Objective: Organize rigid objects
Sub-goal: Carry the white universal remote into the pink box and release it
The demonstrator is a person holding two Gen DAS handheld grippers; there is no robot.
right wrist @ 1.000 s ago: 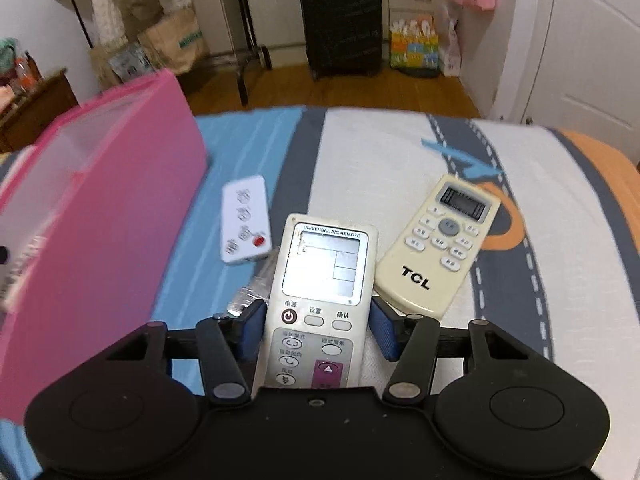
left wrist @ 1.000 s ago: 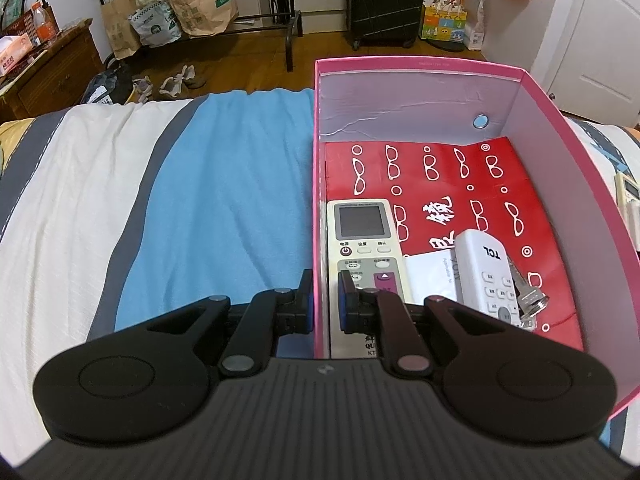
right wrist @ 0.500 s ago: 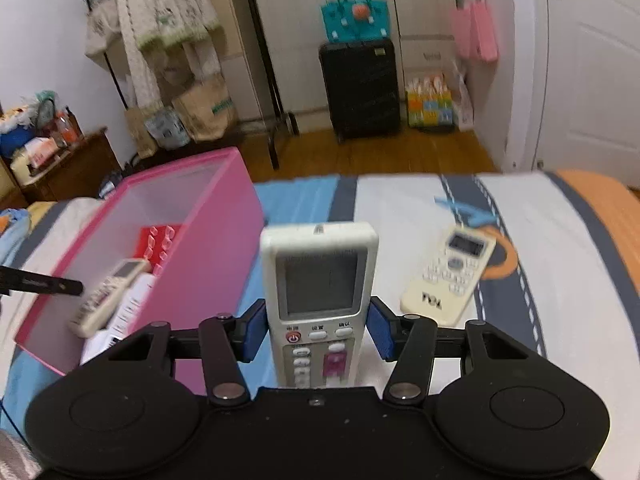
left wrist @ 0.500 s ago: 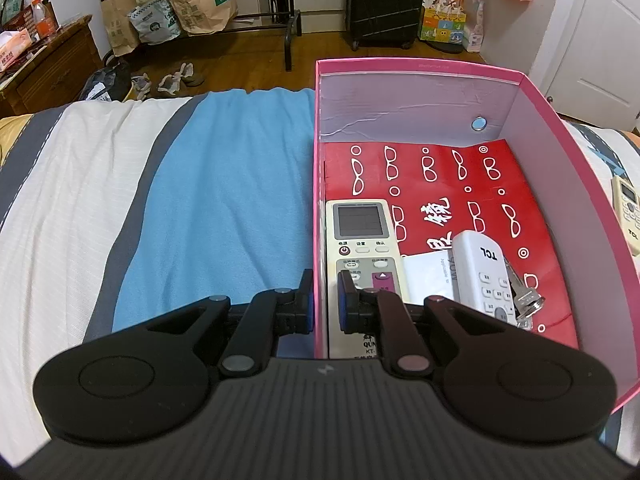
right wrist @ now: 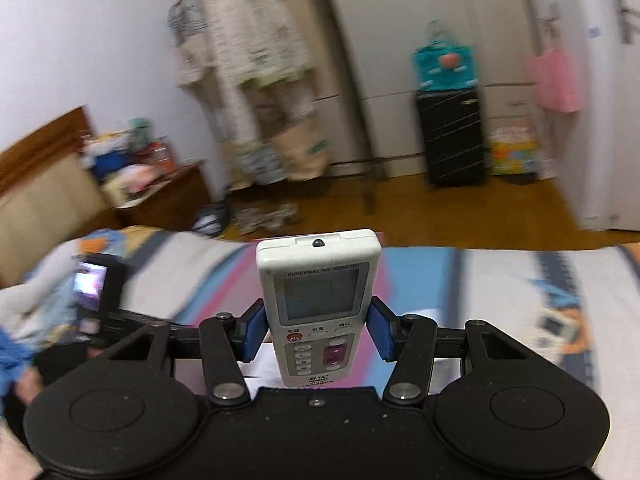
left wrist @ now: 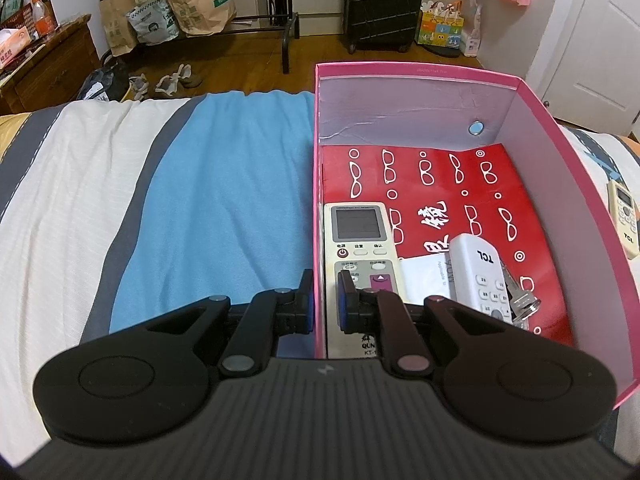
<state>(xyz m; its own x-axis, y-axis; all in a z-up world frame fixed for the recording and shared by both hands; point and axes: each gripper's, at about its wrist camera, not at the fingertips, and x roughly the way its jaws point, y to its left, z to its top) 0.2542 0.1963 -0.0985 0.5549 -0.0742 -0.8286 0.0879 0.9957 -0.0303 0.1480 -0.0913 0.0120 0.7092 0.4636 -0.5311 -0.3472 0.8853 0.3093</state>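
An open pink box (left wrist: 400, 108) stands on the bed. My left gripper (left wrist: 325, 300) is shut on its near left wall, one pad inside and one outside. In the box lie a grey-white remote (left wrist: 358, 240), a white TCL remote (left wrist: 480, 276), keys (left wrist: 524, 304) and a white card, all on a red printed bag (left wrist: 440, 184). My right gripper (right wrist: 316, 332) is shut on a white universal AC remote (right wrist: 320, 300), held up in the air with its screen facing me. Blurred pink of the box (right wrist: 384, 280) shows behind it.
A cream TCL remote (left wrist: 624, 220) lies on the striped bedspread (left wrist: 220, 200) right of the box, blurred in the right wrist view (right wrist: 556, 328). A dark device with a lit screen (right wrist: 92, 292) and a blue sleeve show at the left. Beyond the bed are a suitcase (left wrist: 380, 0), bags and a clothes rack.
My right gripper has lifted the white remote off the bed and carried it up and left towards the pink box, tilting upward. The left gripper and the box have stayed put.
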